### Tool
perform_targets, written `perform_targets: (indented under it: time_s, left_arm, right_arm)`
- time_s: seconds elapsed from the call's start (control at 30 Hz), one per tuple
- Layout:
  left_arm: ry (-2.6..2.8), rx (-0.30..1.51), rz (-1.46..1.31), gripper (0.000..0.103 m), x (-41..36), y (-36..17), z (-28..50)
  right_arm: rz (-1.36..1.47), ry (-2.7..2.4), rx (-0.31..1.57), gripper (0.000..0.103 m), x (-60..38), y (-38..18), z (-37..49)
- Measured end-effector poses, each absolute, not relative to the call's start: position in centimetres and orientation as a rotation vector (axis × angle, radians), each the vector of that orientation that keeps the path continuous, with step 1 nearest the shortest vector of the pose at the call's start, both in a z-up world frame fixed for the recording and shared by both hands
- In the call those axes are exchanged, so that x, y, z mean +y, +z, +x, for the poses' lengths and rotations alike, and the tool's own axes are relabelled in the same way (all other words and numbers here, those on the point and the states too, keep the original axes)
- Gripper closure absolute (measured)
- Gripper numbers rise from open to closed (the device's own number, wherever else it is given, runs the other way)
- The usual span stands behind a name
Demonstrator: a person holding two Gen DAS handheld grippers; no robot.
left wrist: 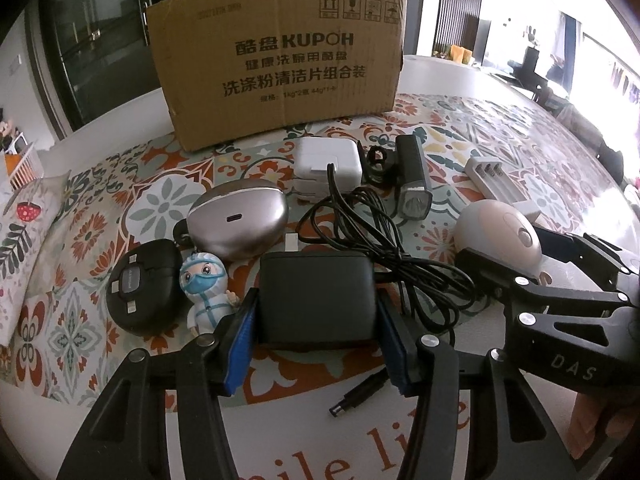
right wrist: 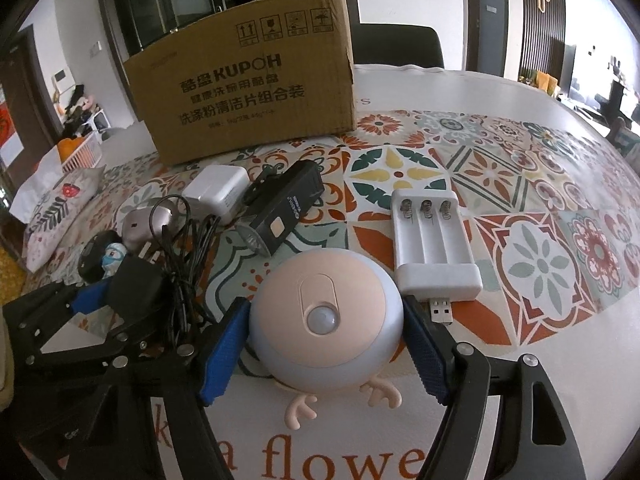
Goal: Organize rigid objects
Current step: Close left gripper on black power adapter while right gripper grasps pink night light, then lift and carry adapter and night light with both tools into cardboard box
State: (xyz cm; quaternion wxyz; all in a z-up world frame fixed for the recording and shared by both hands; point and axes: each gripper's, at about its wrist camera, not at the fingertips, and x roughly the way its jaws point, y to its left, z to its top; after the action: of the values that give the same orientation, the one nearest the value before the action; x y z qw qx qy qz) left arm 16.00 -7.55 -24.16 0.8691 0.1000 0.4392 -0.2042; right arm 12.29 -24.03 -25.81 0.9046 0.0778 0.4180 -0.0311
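patterned tiles in orange, teal and cream cover the tablecloth (right wrist: 532, 184), with printed lettering along its near white edge. nearest in the left wrist view, the left gripper (left wrist: 316, 322) has its blue pads (left wrist: 239, 344) pressed against both sides of the black power adapter (left wrist: 318, 296), which sits on the cloth with its tangled black cable (left wrist: 384, 240) trailing off to the right and the barrel plug (left wrist: 356, 394) lying just in front. in the right wrist view, the right gripper (right wrist: 320, 344) straddles the round pink night light (right wrist: 326, 314) (little antlers poke out at its near edge); its pads sit at the light's sides, though whether they actually press it i cannot tell. just beside the light on the right lies the white battery charger (right wrist: 434, 246), usb plug toward the camera. left of the adapter stand a small masked figurine (left wrist: 206, 292) and a black round case (left wrist: 146, 290), with a silver oval case (left wrist: 240, 220) behind them. farther back lie the white plug adapter (left wrist: 328, 162) and the black flashlight (left wrist: 414, 182). farthest, the cardboard box (left wrist: 276, 68) stands upright on the cloth.
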Motion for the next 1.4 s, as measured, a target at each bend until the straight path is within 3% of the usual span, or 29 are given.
perform_targets:
  time_s: [0.4, 1.4]
  left_arm:
    - [-0.404, 0.894, 0.173, 0.049, -6.8, -21.4, 14.0]
    - [-0.259, 0.615, 0.108, 0.049, -3.9, -6.8, 14.7]
  right_arm:
    - [0.172, -0.083, 0.854, 0.028, -24.0, -23.5, 10.4]
    - [0.121, -0.058, 0.593, 0.028, -22.2, -9.0, 11.0]
